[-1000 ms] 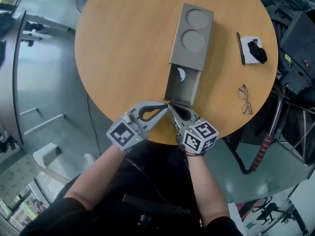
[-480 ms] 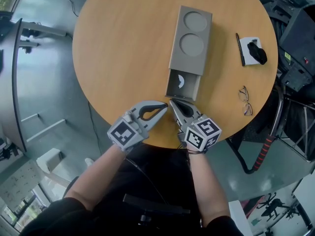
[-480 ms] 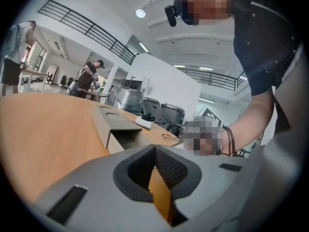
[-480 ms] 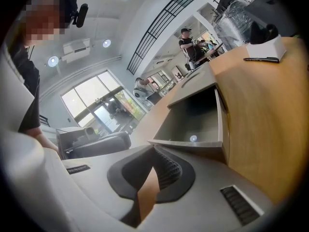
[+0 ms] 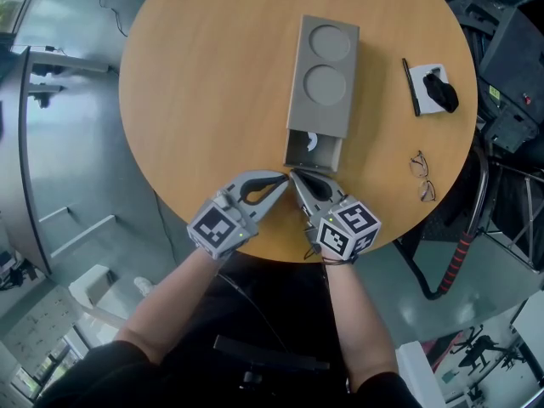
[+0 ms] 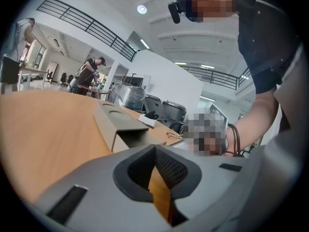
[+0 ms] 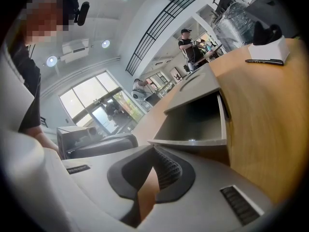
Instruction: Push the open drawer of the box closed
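Observation:
A long grey box (image 5: 323,75) with two round recesses on top lies on the round wooden table (image 5: 204,75). Its drawer (image 5: 313,151) sticks out a short way toward me, with a small white piece inside. Both grippers are shut and empty, tips close together. My right gripper (image 5: 295,175) has its tip at the drawer front's left corner, and my left gripper (image 5: 285,179) sits just beside it. The right gripper view shows the open drawer (image 7: 193,122) right ahead of the shut right gripper (image 7: 153,149). Ahead of the left gripper (image 6: 155,148), the box (image 6: 116,122) lies slightly to the left.
A pair of glasses (image 5: 422,175) lies on the table right of the drawer. A white holder with a black object (image 5: 435,89) and a pen (image 5: 409,86) sit at the far right. The table's near edge is under my grippers. People stand in the hall behind.
The drawer has slid further into the box and now sticks out much less. Both grippers have moved forward a little with it, still shut.

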Motion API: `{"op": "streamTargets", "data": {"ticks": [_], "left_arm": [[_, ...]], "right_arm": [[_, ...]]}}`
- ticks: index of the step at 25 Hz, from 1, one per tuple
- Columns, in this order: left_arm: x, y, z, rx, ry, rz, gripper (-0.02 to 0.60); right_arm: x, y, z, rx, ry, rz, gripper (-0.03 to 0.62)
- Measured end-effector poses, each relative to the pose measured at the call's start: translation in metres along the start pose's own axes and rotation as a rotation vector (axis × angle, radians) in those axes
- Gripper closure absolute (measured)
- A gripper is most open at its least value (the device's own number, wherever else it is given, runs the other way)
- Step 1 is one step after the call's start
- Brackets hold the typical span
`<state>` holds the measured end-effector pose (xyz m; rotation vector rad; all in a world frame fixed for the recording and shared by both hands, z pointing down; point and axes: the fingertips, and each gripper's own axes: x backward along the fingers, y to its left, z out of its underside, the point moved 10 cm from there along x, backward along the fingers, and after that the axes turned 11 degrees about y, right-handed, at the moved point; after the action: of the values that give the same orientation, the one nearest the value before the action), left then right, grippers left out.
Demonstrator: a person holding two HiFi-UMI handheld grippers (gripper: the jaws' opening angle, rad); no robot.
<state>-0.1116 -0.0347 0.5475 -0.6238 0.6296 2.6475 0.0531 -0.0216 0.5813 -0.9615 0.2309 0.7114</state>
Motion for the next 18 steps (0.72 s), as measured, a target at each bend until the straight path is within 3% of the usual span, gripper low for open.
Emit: {"op": "streamTargets", "data": {"ticks": [18], "left_arm": [[-0.02, 0.043, -0.018, -0.016, 0.024, -0.007, 0.551]], "right_arm": [[-0.017, -0.025, -0.04, -0.01, -0.021, 0.019, 0.579]]}}
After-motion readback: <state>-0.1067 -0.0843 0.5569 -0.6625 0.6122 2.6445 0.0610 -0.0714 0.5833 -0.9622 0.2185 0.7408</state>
